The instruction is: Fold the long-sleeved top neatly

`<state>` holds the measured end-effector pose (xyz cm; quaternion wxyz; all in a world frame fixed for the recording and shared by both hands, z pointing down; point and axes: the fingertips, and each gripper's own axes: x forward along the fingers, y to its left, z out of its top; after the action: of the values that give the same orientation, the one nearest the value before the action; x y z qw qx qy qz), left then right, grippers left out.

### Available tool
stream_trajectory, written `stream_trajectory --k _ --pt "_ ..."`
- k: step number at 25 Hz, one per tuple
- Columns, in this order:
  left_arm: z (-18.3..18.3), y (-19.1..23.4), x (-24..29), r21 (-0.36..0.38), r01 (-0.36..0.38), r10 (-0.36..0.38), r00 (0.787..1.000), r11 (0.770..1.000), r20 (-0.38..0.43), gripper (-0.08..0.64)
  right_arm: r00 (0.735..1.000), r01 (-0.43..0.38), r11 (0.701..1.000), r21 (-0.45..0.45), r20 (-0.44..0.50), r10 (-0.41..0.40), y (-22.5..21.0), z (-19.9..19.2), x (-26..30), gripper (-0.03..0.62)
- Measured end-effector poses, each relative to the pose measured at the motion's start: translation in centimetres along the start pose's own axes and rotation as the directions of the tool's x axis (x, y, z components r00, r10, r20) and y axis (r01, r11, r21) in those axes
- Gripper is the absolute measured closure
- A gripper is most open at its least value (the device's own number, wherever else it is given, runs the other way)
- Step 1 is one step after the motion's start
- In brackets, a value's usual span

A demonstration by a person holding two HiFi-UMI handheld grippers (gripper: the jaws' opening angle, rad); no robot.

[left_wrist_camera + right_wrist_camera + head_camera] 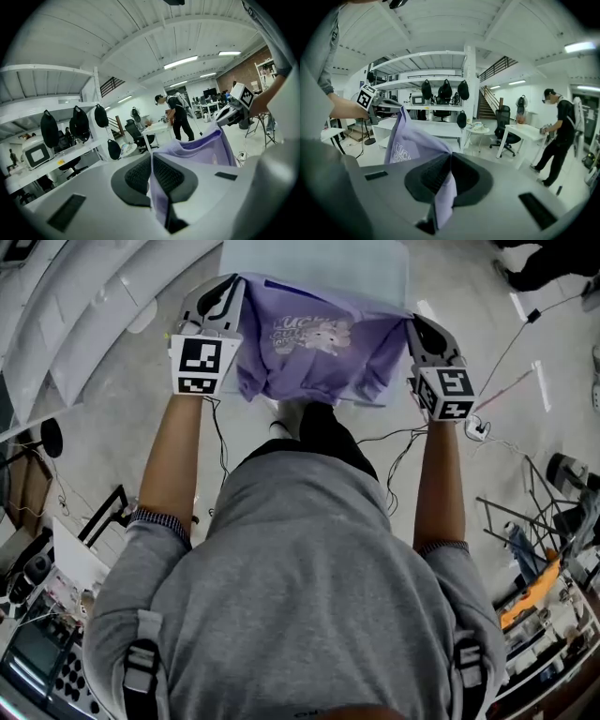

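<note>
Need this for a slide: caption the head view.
The left gripper and right gripper, jaws shut on a lilac long-sleeved top, hold it spread between them.

Your long-sleeved top (314,357) is lilac, with a cartoon graphic and pale lettering printed on the chest, visible from the head view. It hangs in the air in front of you, spread wide between your left gripper (228,289) and right gripper (415,326). Each one is clamped on a pinch of fabric at an upper corner. The ribbed neckline sits along the taut upper edge. The body drapes down in soft creases with the hem loose.
</note>
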<state>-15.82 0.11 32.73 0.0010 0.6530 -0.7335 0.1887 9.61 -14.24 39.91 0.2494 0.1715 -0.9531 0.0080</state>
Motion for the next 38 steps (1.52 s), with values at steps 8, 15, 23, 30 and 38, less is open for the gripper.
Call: stream_trajectory --k 8,15,23,30,38 --pt "-4.0 0.6 7.5 -0.015 -0.02 0.018 0.992 1.0 -0.123 0.532 0.994 -0.081 0.996 0.043 -0.071 0.084 -4.8 -2.8 6.9 0.566" --pt "-8.3 1.1 12.4 0.003 0.015 -0.014 0.979 1.0 -0.201 0.532 0.982 -0.121 0.988 0.099 -0.132 0.134 -7.0 -5.1 11.8 0.566" --pt "-15.3 2.8 18.1 -0.016 0.116 -0.116 0.957 0.993 -0.264 0.532 0.961 -0.123 0.966 0.227 -0.217 0.174 -7.4 -8.5 18.0 0.566" --pt "-21.8 3.3 24.1 -0.053 0.206 -0.212 0.915 0.977 -0.343 0.532 0.934 -0.089 0.941 0.326 -0.301 0.192 -9.3 -13.1 24.3 0.566" --pt "-28.0 2.6 30.7 -0.152 0.259 -0.3 0.855 0.954 -0.423 0.532 0.876 -0.023 0.941 0.337 -0.448 0.182 -12.2 -19.2 30.8 0.563"
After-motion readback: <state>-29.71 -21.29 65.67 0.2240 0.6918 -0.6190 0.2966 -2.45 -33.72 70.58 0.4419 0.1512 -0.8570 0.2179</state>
